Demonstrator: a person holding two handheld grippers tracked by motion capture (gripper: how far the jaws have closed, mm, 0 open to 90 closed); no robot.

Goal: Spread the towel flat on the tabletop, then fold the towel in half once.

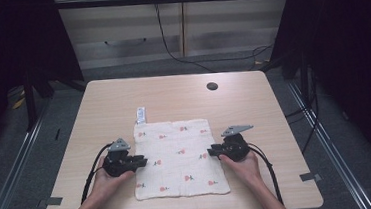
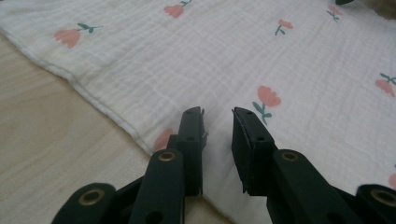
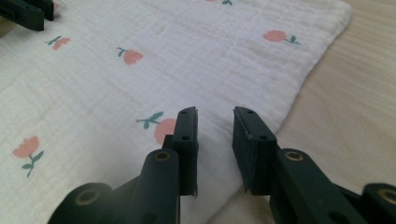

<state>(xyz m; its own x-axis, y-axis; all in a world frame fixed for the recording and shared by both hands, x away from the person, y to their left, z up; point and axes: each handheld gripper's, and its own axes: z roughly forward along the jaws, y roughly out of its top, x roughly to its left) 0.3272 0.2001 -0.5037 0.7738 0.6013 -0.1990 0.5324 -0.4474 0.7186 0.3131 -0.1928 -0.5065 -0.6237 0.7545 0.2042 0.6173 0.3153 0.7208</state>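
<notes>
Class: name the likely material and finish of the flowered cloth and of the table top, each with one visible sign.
Cloth: probably soft cotton gauze, matte; crinkled weave, stitched hem, printed pink flowers. Table: pale wood-look top, perhaps laminate, smooth; faint straight grain lines.

evenly lit from above, soft faint shadows on the surface point(image 1: 253, 99); dark at both sides of the high view; slightly soft throughout, nearest parts blurred in both gripper views.

A pale wooden worktop point(image 1: 253, 104) is standing on grey floor point(image 1: 37, 161), a round cable hole point(image 1: 212, 86) lying toward one o'clock. Light cabinets point(image 1: 182, 29) are lining the back at twelve o'clock, a black cable point(image 1: 169, 48) hanging before them; dark curtains point(image 1: 354, 46) are flanking both sides.
</notes>
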